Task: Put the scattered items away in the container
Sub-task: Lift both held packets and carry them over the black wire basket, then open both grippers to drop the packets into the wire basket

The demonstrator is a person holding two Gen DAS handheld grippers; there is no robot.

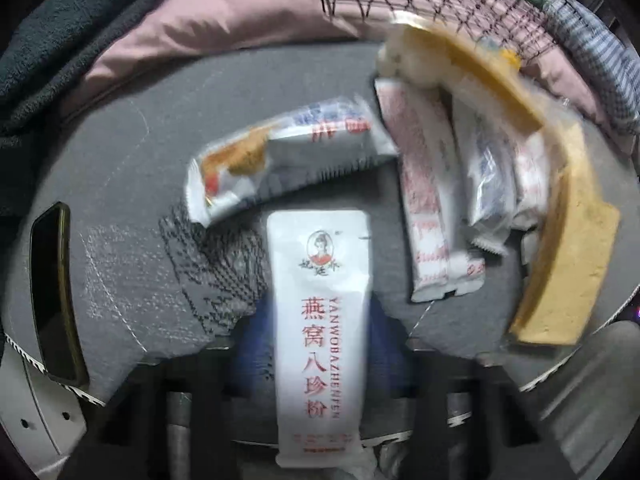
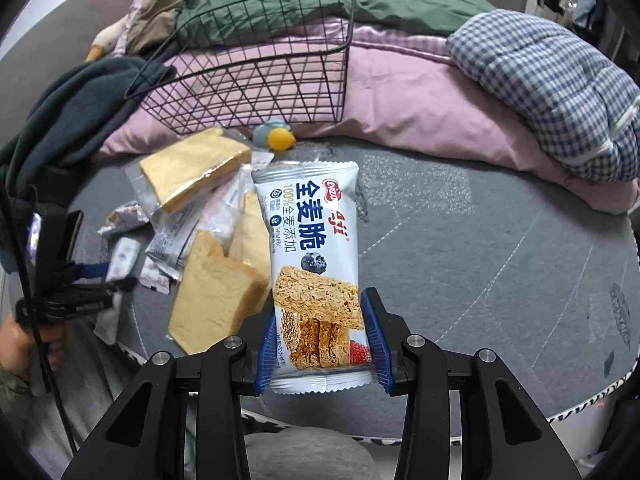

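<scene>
Snacks felt light, crinkly and slippery, so we held each low across its width: our right gripper (image 2: 322,344) clamped the wafer pack (image 2: 310,256) short of the basket (image 2: 256,80), our left gripper (image 1: 320,364) pinched the sachet (image 1: 320,320).

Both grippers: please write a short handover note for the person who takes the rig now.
Left gripper: shut on a white sachet.
Right gripper: shut on a wheat crisp packet, held above the grey mattress.
Wire basket sits on the pink quilt; nothing visible inside.
Left: both held items, then bread slices and small packets lying in a pile.
</scene>
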